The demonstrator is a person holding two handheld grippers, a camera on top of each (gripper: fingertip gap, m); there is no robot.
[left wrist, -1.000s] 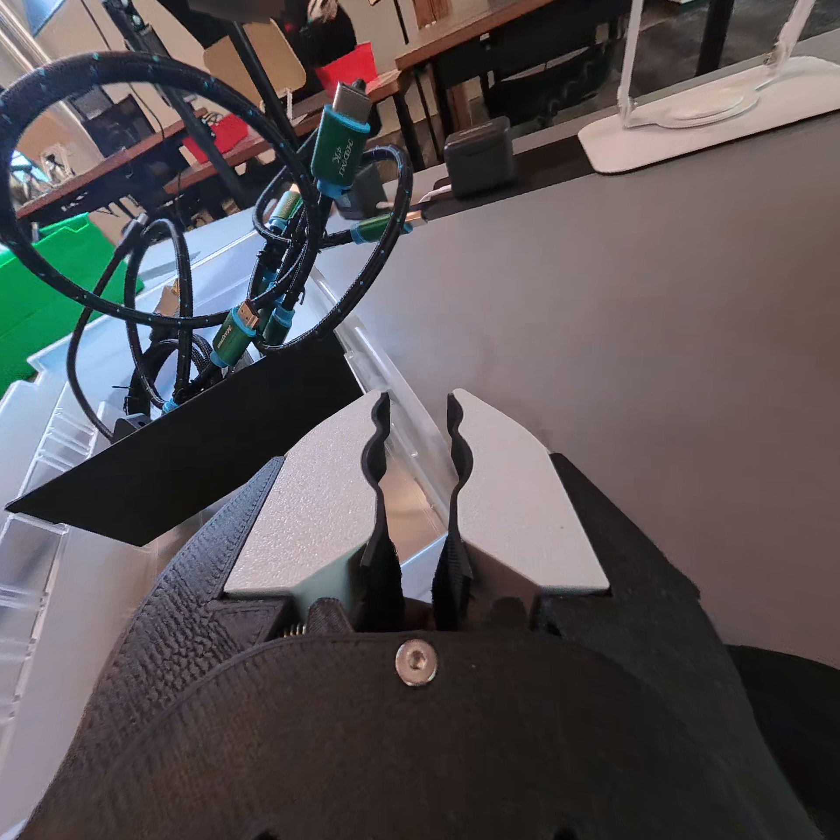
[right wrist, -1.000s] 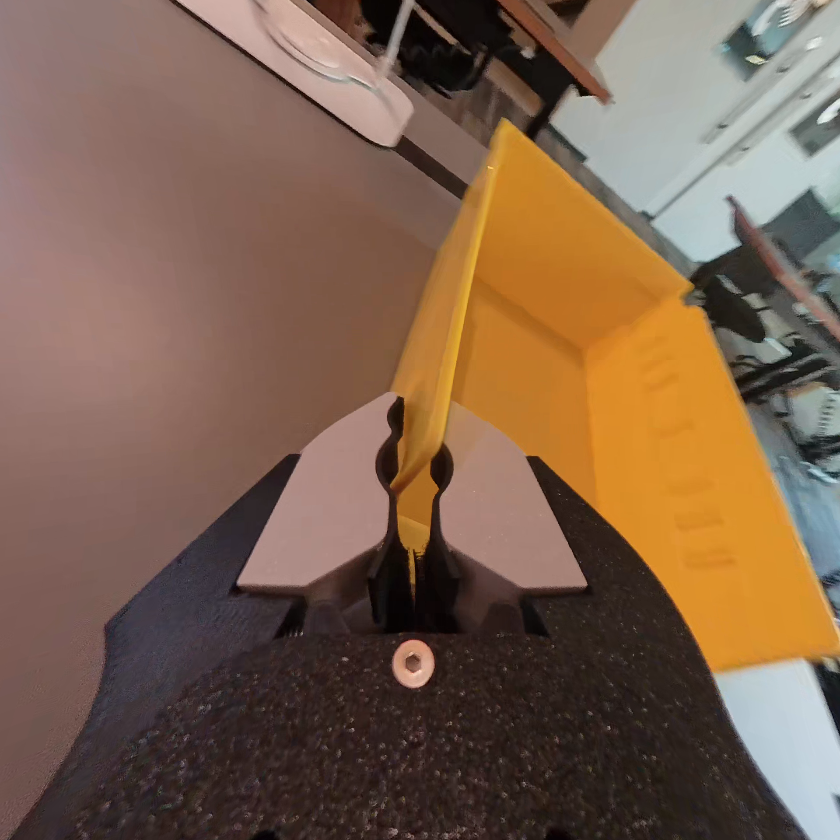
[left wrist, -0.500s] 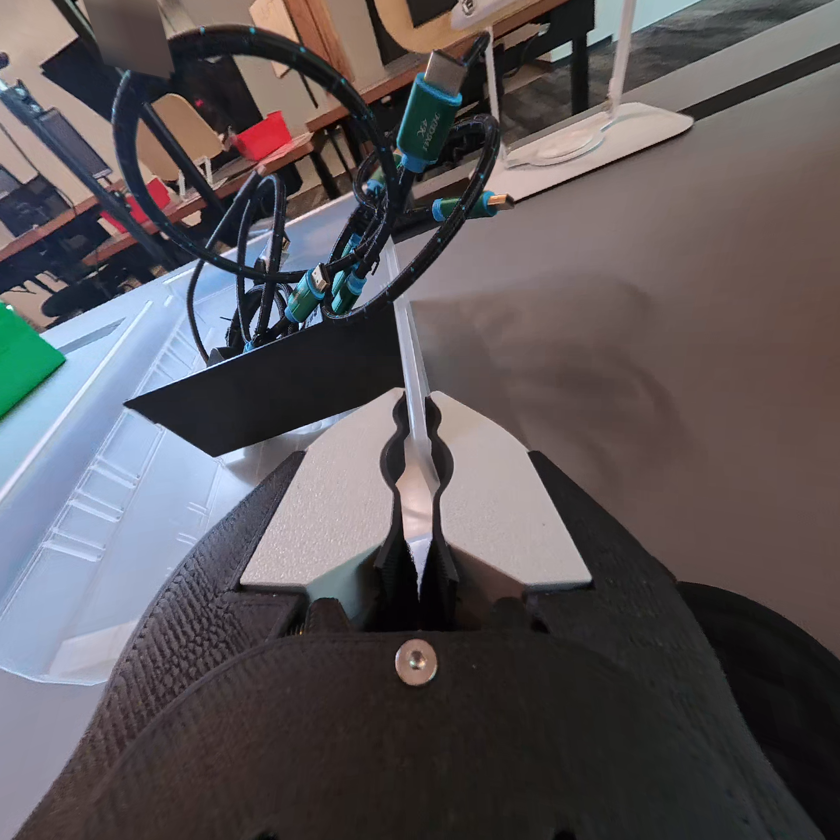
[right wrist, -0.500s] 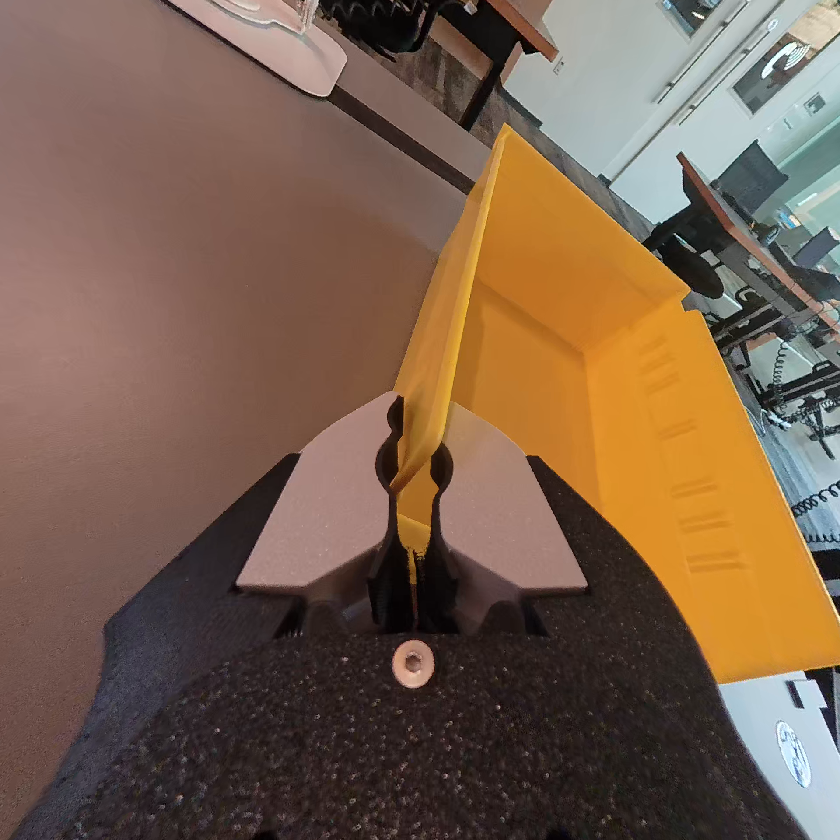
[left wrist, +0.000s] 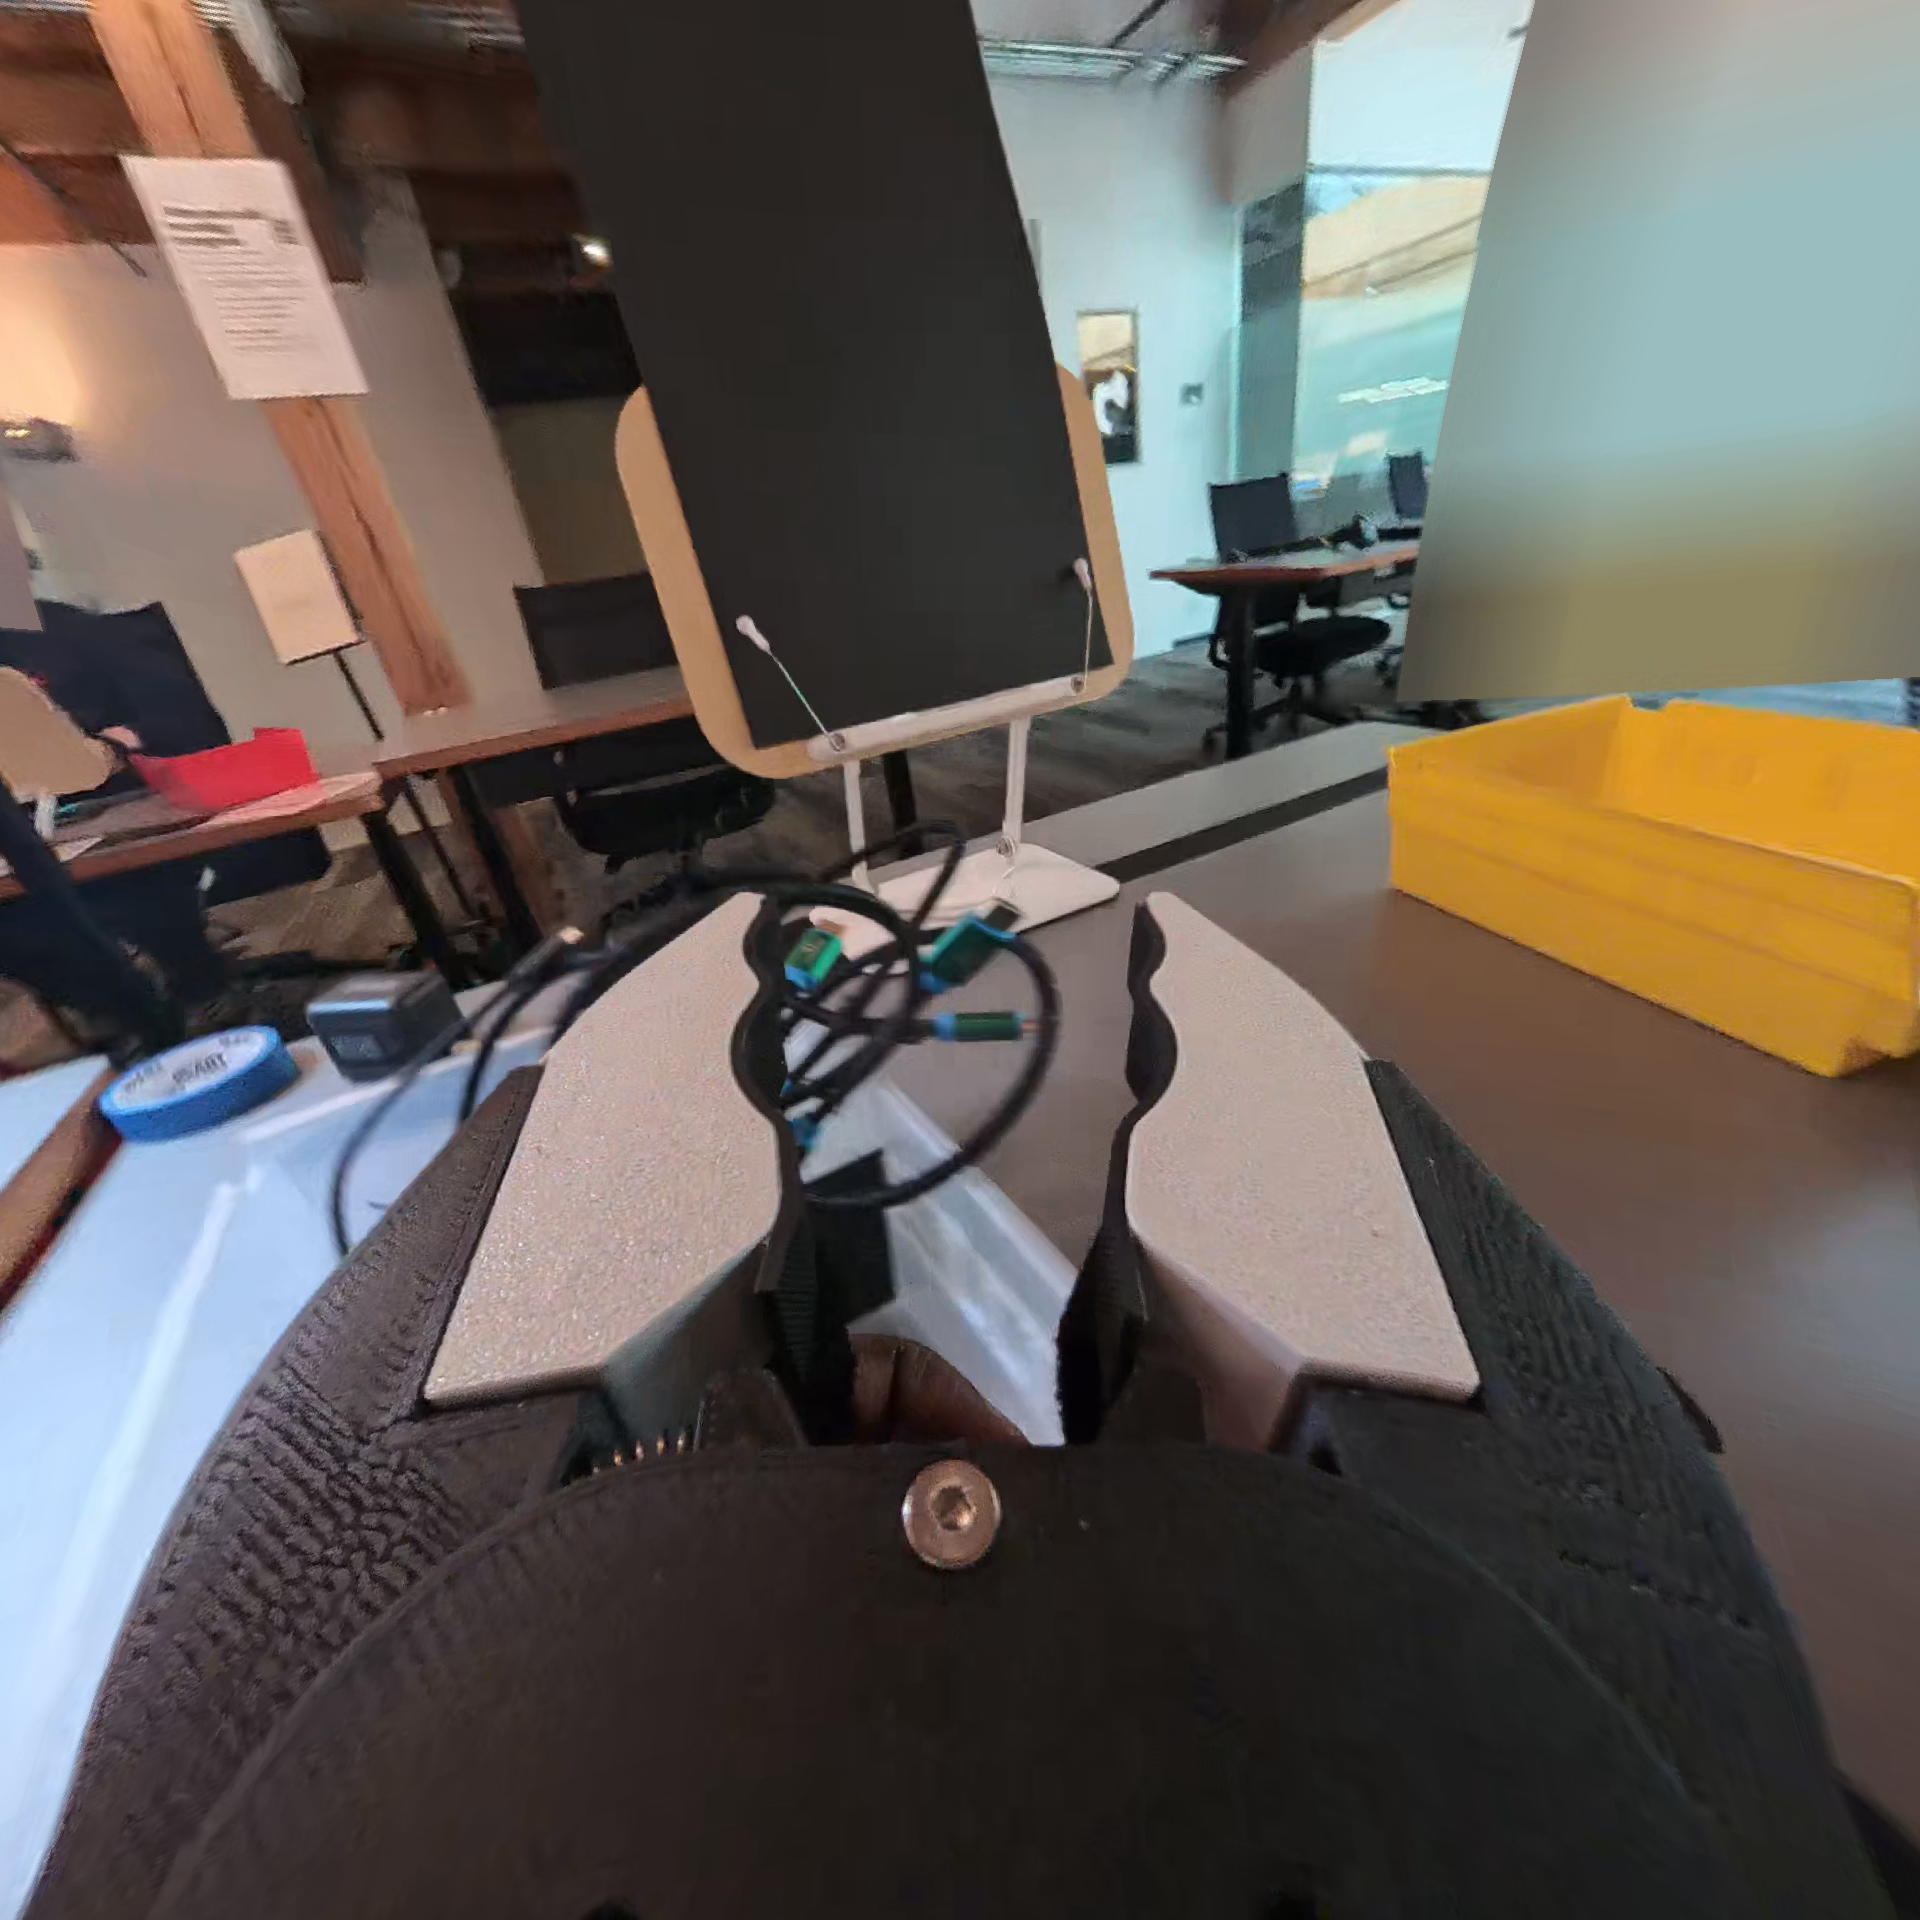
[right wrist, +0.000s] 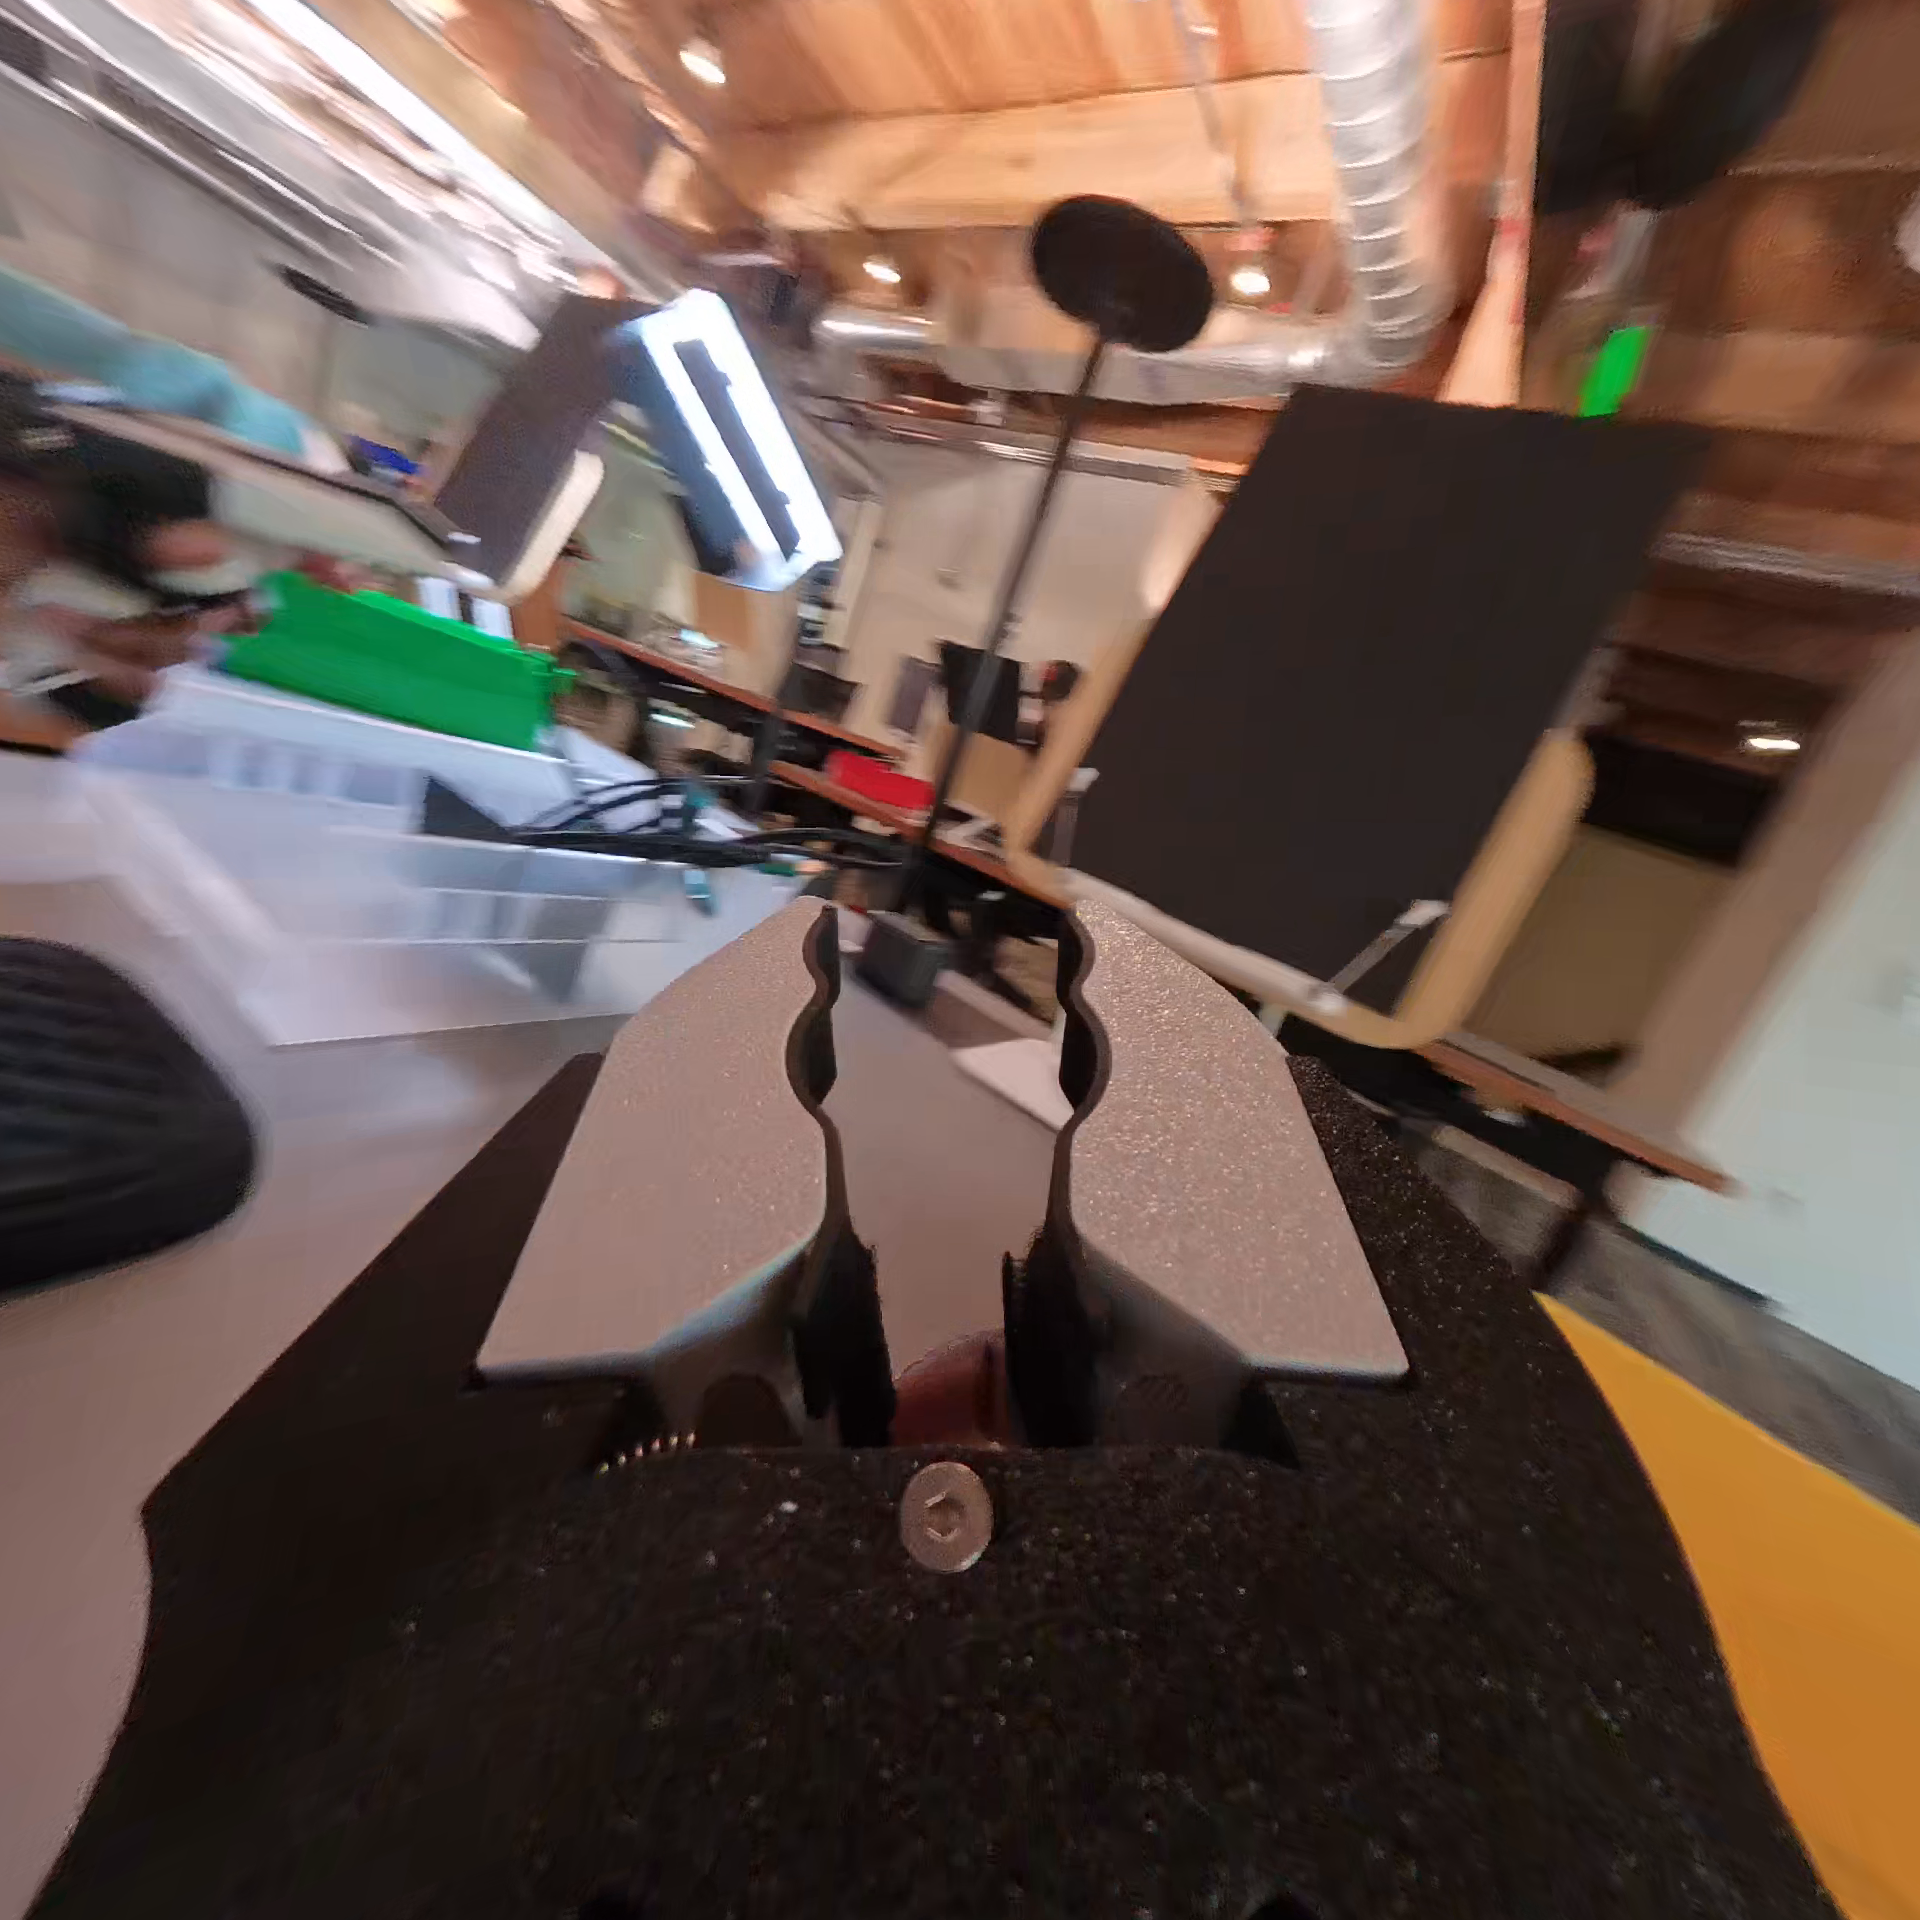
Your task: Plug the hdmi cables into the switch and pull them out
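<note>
A tangle of black HDMI cables (left wrist: 894, 997) with green plugs (left wrist: 971, 951) rises out of a clear plastic bin (left wrist: 208, 1247) on the dark table. In the left wrist view it lies beyond my left gripper (left wrist: 951, 914), which is wide open and holds nothing. My right gripper (right wrist: 951, 920) is open and empty above the table. Its view is blurred and shows the cables (right wrist: 665, 831) and the clear bin (right wrist: 364, 883) far to the left. I cannot make out the switch for certain.
A yellow bin (left wrist: 1662, 894) stands at the right; its corner also shows in the right wrist view (right wrist: 1818, 1558). A stand holding a black panel (left wrist: 862, 416) is at the table's far edge. A small black box (left wrist: 379, 1023) and a blue tape roll (left wrist: 197, 1075) lie at the left.
My left gripper let go of the clear bin's wall and opened wide. My right gripper let go of the yellow bin's wall and opened. Both lifted and now look level across the table.
</note>
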